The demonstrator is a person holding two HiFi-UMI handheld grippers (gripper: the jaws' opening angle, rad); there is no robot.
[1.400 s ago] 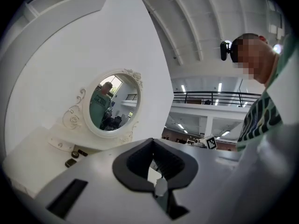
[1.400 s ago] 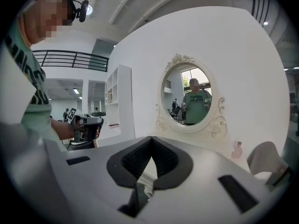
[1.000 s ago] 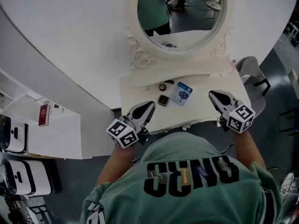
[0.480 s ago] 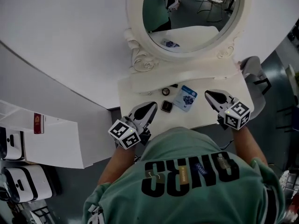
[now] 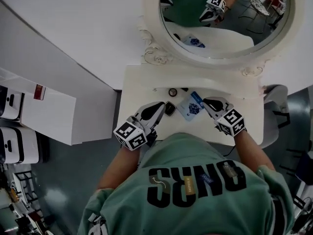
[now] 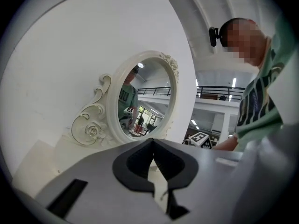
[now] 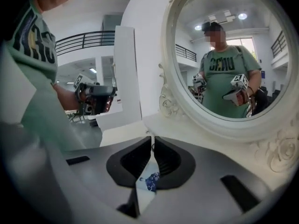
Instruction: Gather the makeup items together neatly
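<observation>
On the white dressing table [image 5: 139, 89] lie a blue-and-white sachet [image 5: 190, 105], a dark square compact [image 5: 169, 108], a small round pot [image 5: 172, 92] and a short dark stick [image 5: 184, 89]. My left gripper [image 5: 159, 106] is shut and empty, its tip just left of the square compact. In the left gripper view its jaws [image 6: 152, 142] meet in front of the mirror. My right gripper [image 5: 206, 101] is shut and empty, its tip at the sachet's right edge. In the right gripper view the sachet [image 7: 150, 181] shows below the closed jaws [image 7: 152, 137].
An oval mirror in an ornate white frame [image 5: 151, 50] stands on a raised ledge at the table's back. A grey chair [image 5: 276, 94] is beside the table's right end. White shelving [image 5: 46, 114] stands to the left. The person's green shirt [image 5: 195, 185] hides the table's front edge.
Both grippers have moved forward over the table toward the items. The right one dropped lower and came in to the sachet's edge. The head view has shifted closer to the mirror.
</observation>
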